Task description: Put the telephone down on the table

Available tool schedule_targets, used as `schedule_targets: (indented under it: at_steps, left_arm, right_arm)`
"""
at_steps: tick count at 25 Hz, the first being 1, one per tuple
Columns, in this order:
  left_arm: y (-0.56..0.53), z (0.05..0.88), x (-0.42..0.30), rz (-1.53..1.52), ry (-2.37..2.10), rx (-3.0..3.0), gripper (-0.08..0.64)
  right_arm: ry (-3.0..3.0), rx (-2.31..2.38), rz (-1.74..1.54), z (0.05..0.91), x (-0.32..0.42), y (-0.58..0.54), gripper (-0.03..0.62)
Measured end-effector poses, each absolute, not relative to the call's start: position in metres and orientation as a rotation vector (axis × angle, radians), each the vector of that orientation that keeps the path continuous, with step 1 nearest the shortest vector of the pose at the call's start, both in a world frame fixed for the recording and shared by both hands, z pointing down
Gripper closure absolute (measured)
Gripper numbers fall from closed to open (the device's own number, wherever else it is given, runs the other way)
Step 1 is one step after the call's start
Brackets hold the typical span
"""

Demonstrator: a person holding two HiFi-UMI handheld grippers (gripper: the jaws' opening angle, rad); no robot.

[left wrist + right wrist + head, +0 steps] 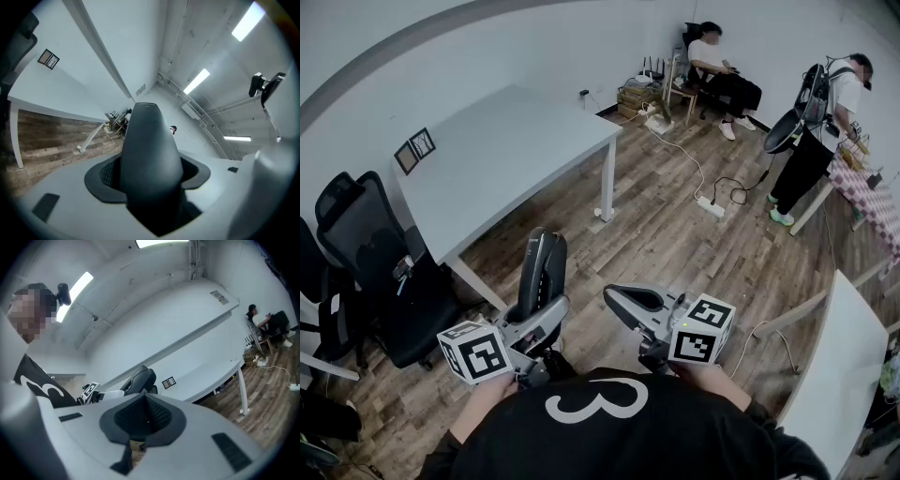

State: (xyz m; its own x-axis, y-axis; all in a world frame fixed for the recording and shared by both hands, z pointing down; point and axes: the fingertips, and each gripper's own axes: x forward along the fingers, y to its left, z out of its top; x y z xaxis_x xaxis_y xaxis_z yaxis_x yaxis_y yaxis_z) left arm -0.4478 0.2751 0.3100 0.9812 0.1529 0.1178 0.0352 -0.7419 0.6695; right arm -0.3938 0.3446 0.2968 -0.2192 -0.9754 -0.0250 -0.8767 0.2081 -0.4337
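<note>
While the left gripper [534, 317] is clamped on the lower end of the phone [543, 270], the dark handset stands out ahead of the jaws, well above the wood floor [675, 234]. In the head view its long axis runs up the picture, away from the person, nearly in line with the gripper; the free rounded end points toward the near edge of the white surface [506, 141]. The phone hangs in the air just short of that edge and does not touch it.

The left gripper view looks straight along the phone [150, 150]: it fills the space between the jaws of that gripper [150, 190], narrows toward its far tip, and that tip aims past the surface [47, 89] toward the room's far corner.

The right gripper [619, 298] is beside the left one, level, with its jaws closed together and nothing between them. Its own view shows the dark pads meeting [140, 420], with the phone [138, 378] off to the side and the surface [206, 376] beyond.

Two small frames [414, 150] lie at the surface's far left end. Black chairs [384, 253] stand along its left side.
</note>
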Motion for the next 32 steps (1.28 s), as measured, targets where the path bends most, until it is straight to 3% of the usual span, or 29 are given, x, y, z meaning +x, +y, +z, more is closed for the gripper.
schedule_targets:
  at_steps: [23, 32]
  left_arm:
    - [0.275, 0.334, -0.438, 0.276, 0.111, 2.379, 0.260]
    - [0.244, 0.344, -0.392, 0.307, 0.161, 2.367, 0.259]
  right_arm:
    - [2.191, -1.715, -0.616, 0.324, -0.393, 0.337, 0.583]
    - [2.151, -1.771, -0.642, 0.336, -0.349, 0.304, 0.583]
